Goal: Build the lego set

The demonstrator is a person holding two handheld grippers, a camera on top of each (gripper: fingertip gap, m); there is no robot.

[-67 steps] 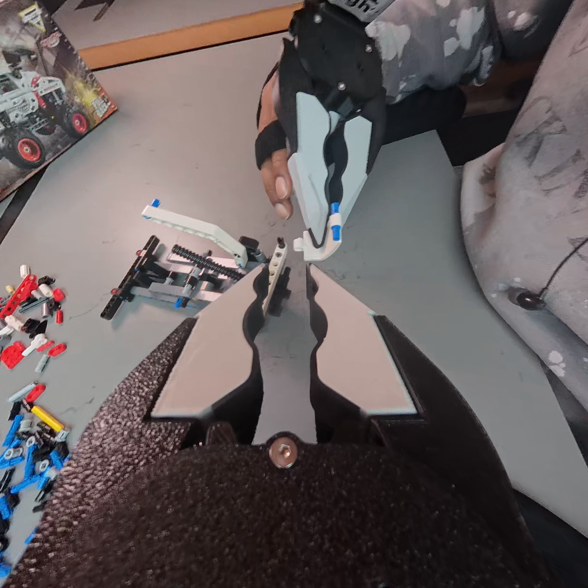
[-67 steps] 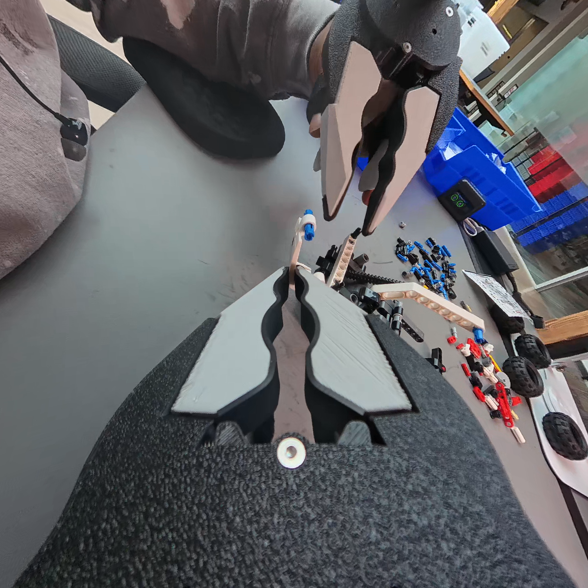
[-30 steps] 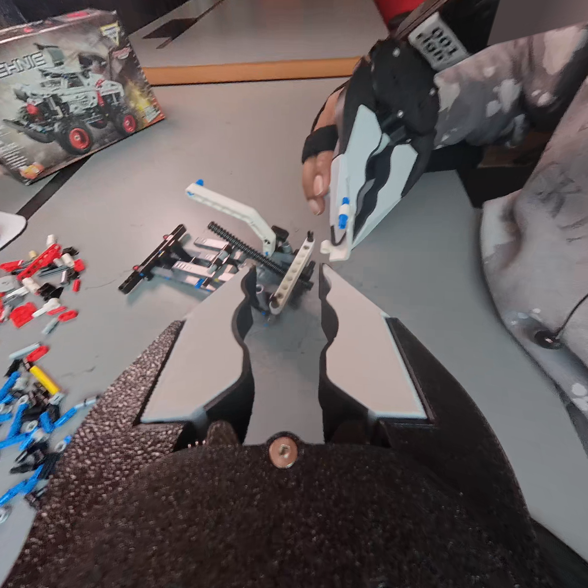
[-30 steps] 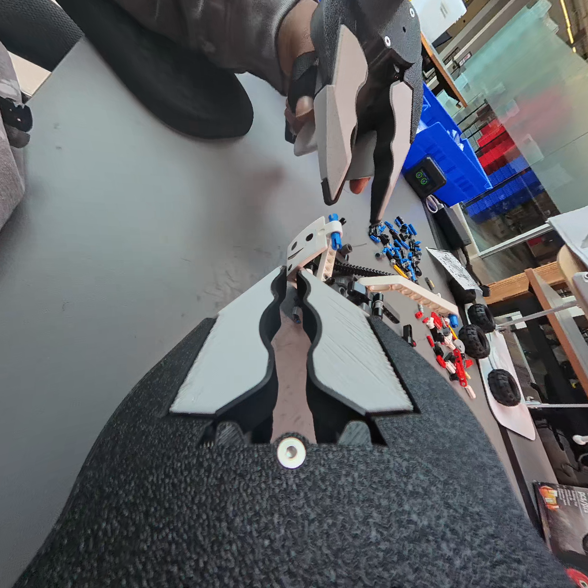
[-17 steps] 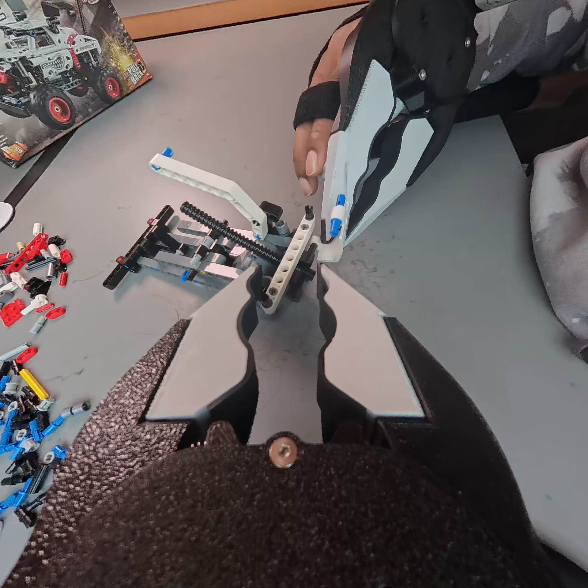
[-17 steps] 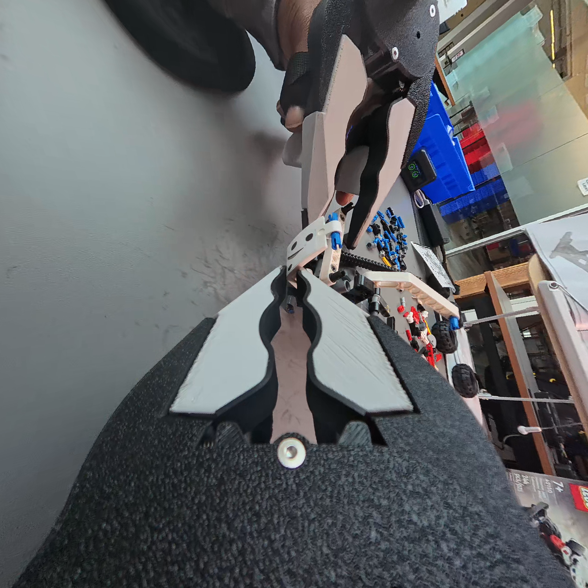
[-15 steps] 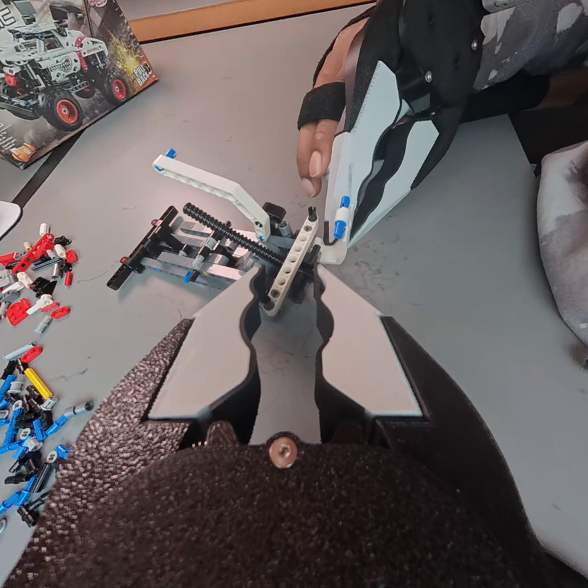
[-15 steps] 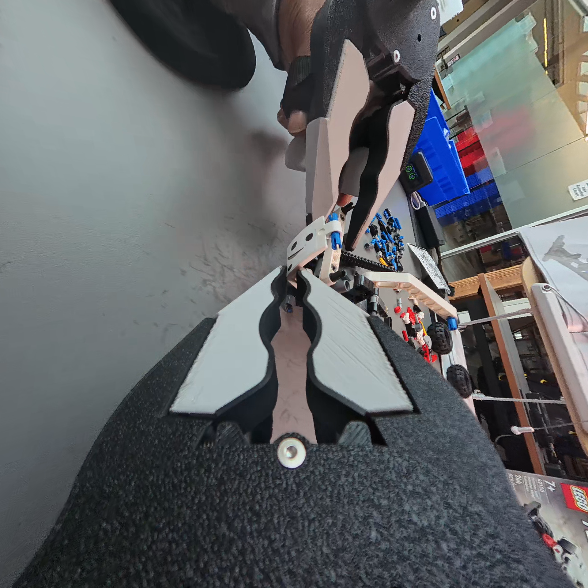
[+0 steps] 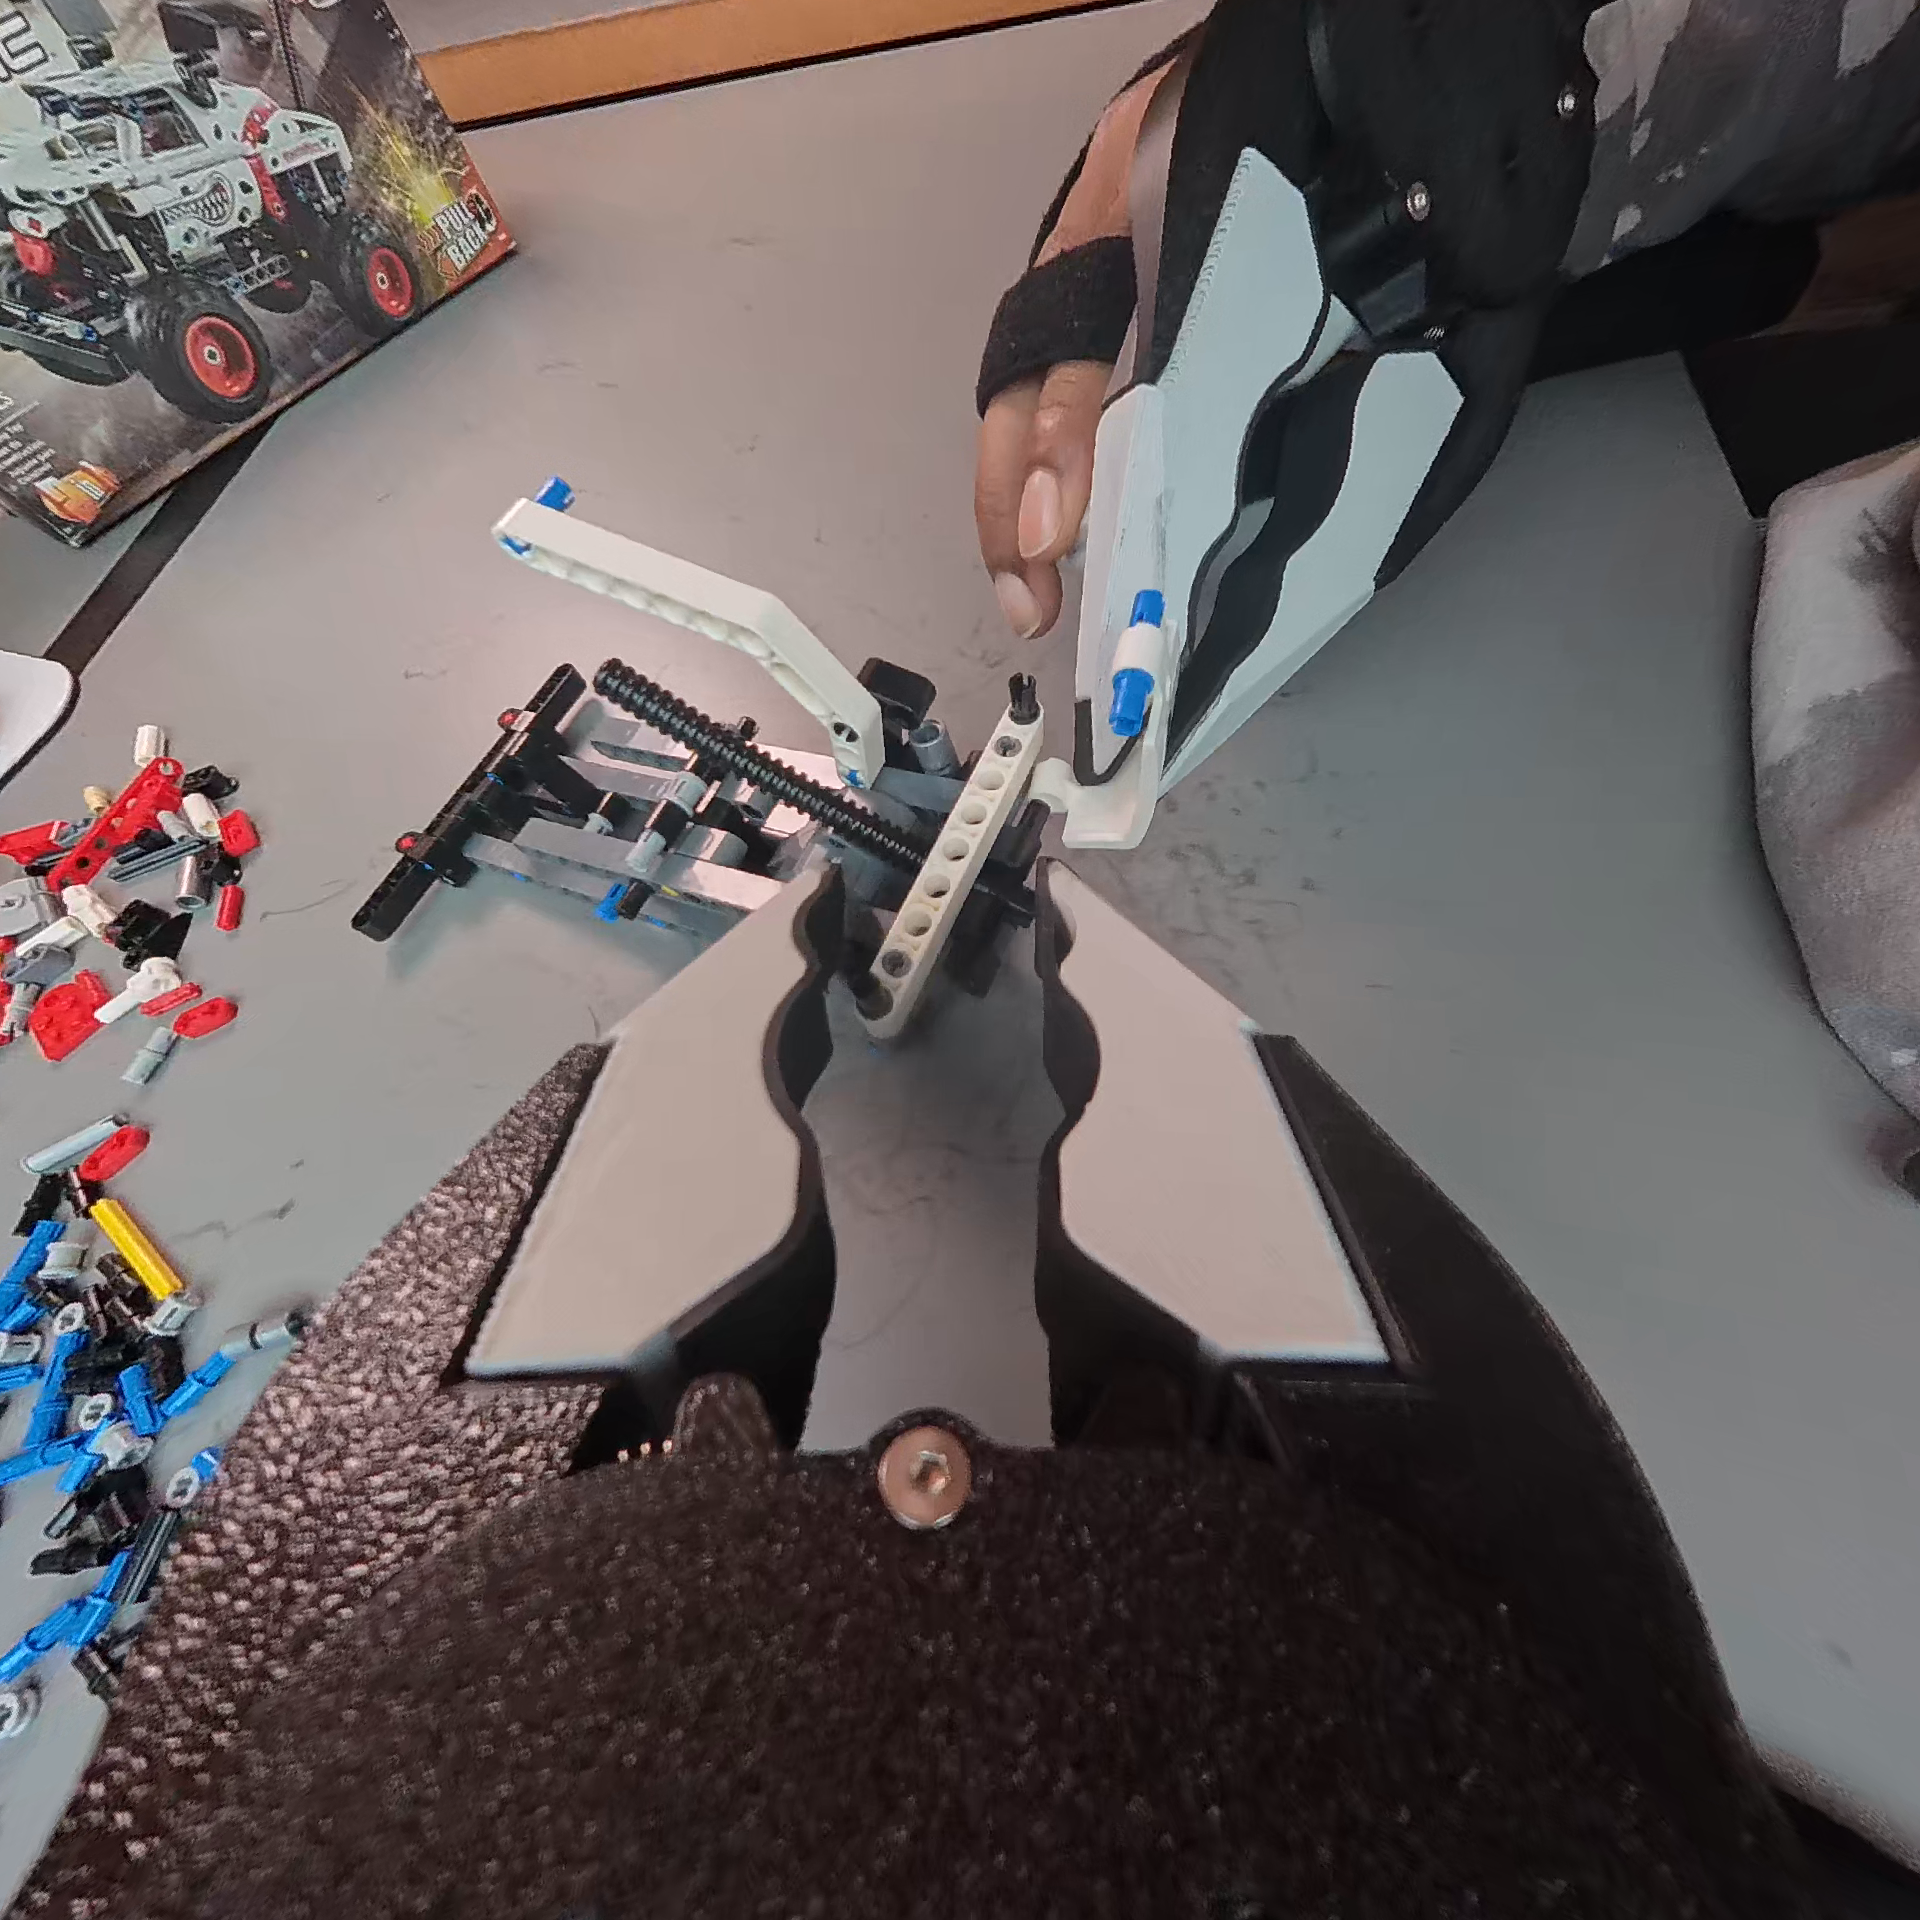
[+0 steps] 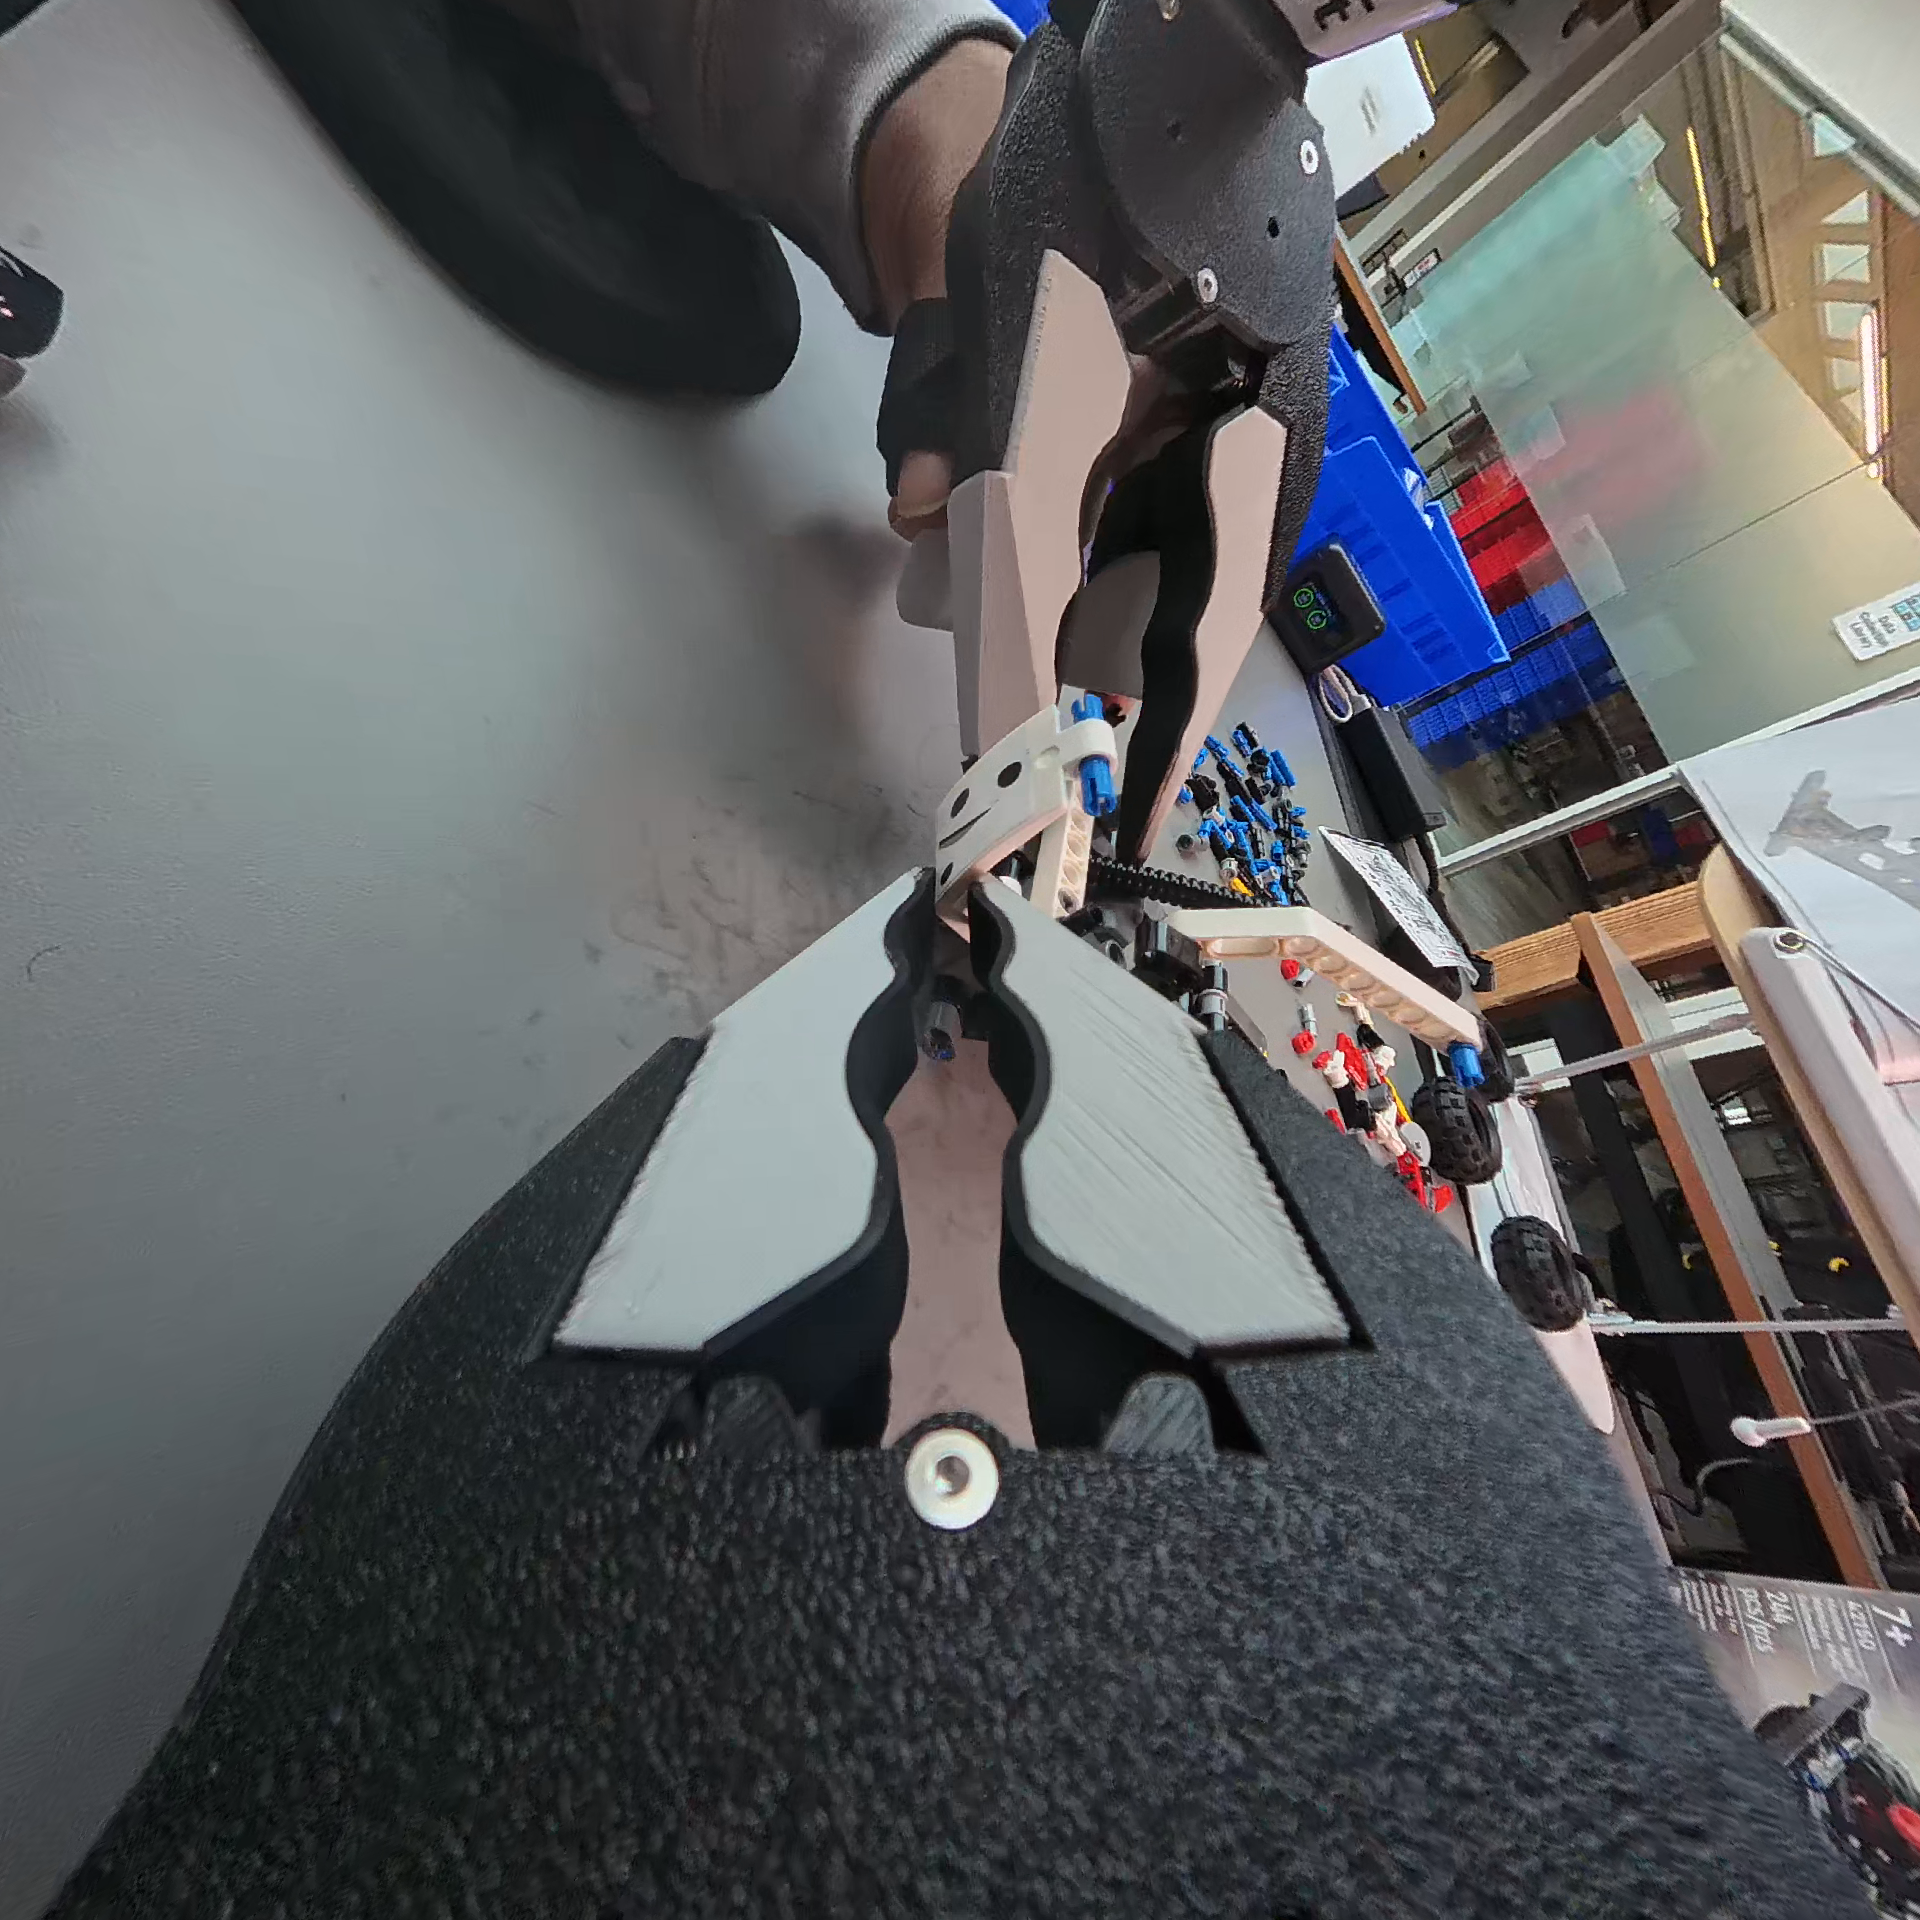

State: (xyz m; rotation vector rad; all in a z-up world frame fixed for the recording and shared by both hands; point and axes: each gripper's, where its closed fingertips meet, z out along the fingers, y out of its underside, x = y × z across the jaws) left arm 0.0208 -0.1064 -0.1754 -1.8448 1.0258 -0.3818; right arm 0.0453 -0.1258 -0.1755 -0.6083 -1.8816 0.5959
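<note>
My left gripper (image 9: 930,914) is low over the grey table (image 9: 1455,935), and its two fingers stand apart on both sides of the near end of the half-built model (image 9: 727,810). Between the fingertips I see the white beam with holes (image 9: 961,852), which leans up and away from me. I cannot tell if the fingers really press the model or only stand beside it.

My right gripper (image 10: 951,899) is almost closed and pinches a white flat panel (image 10: 1003,805) by its lower edge. The panel carries a blue pin (image 10: 1091,784) near its top. It touches the far end of the white beam, just ahead of my left fingertips. In the left wrist view the right gripper (image 9: 1117,790) comes down from the upper right.

The rest of the model lies ahead and to the left of my left gripper, with a black threaded rod (image 9: 748,758) and a long white bent arm (image 9: 686,603) that rises over it. Farther left is a heap of loose red, blue, black and white parts (image 9: 114,883). The set's box (image 9: 208,239) lies far ahead on the left. In the right wrist view, black wheels (image 10: 1455,1132) are to the right of my right gripper, beyond the model.
</note>
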